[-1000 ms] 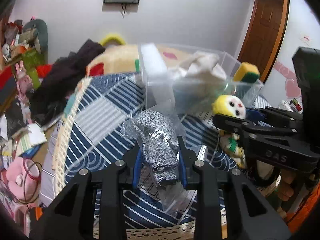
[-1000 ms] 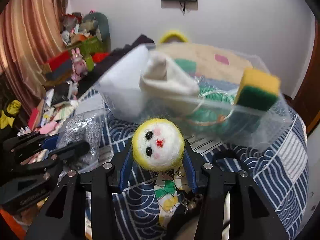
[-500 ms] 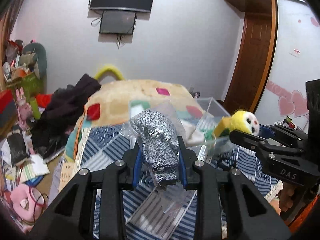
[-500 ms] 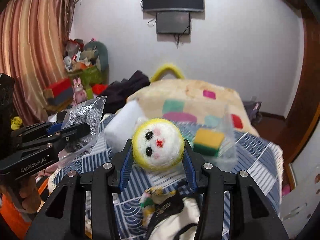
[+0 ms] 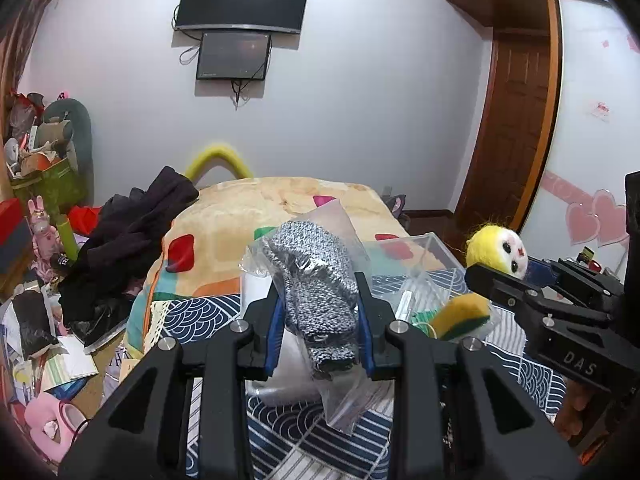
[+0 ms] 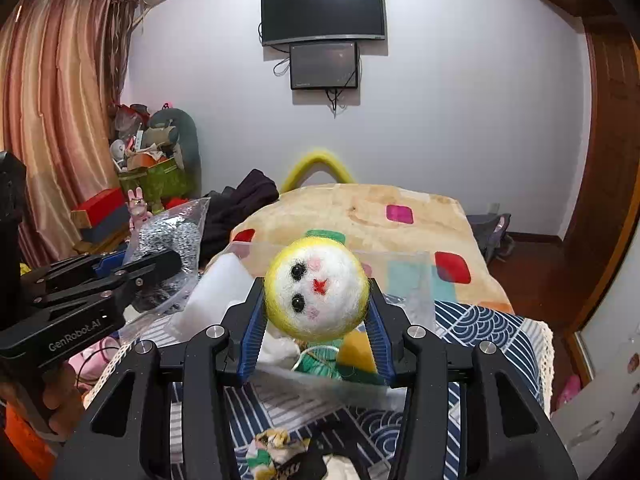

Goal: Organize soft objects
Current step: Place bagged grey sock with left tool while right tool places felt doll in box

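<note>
My left gripper [image 5: 320, 326] is shut on a grey knitted item in a clear plastic bag [image 5: 316, 284] and holds it up above the blue patterned cloth. My right gripper [image 6: 316, 312] is shut on a yellow and white felt doll head [image 6: 317, 289]; its body hangs below [image 6: 276, 450]. A clear plastic box [image 6: 404, 276] lies ahead of both grippers, holding a yellow-green sponge [image 5: 460, 316], a white block [image 6: 216, 292] and green yarn [image 6: 320, 360]. The right gripper and doll show at the right of the left wrist view [image 5: 502, 258]; the left gripper shows at the left of the right wrist view [image 6: 160, 258].
The blue patterned cloth [image 6: 488, 332] covers the surface beneath; a beige blanket with coloured patches [image 5: 280, 204] lies behind it. Dark clothes [image 5: 132, 232] pile up at the left. Floor clutter [image 5: 40, 344] lies at the far left. A wooden door [image 5: 516, 128] stands at the right.
Both grippers have risen and tilted up with their loads, so the box has dropped lower in both views and the far wall shows. The grips have not changed.
</note>
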`<state>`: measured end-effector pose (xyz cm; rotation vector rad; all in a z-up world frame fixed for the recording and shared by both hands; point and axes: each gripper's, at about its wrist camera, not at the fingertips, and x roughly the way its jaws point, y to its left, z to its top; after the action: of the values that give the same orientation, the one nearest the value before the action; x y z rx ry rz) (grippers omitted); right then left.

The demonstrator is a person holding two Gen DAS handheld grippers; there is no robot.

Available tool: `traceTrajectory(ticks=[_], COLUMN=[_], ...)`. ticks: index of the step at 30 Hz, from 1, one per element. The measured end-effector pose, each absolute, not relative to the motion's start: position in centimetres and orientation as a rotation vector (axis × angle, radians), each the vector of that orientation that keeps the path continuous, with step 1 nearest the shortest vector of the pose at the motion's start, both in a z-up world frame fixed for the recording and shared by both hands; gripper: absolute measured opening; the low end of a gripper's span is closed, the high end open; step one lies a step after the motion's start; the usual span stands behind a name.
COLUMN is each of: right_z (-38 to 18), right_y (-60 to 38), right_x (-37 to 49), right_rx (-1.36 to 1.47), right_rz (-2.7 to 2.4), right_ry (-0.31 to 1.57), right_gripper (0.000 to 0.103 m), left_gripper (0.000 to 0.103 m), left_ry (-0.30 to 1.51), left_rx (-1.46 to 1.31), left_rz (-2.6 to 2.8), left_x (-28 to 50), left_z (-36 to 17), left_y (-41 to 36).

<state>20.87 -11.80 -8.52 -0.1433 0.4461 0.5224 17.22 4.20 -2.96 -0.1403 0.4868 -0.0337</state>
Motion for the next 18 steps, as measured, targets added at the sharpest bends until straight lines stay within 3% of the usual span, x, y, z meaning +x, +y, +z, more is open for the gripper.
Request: traceTrajectory(ticks=[18], right_z=[-11.9], right_y=[-9.5], right_x=[25.3], right_rx=[-0.203], right_rz=[0.526], right_ry=[0.602], right_gripper=[0.044], left_gripper=[0.031], left_ry=[0.637], left_rx=[-0.118], left_rz=[-0.012], left_x=[24.1], left_z=[-7.5], left_y=[4.0])
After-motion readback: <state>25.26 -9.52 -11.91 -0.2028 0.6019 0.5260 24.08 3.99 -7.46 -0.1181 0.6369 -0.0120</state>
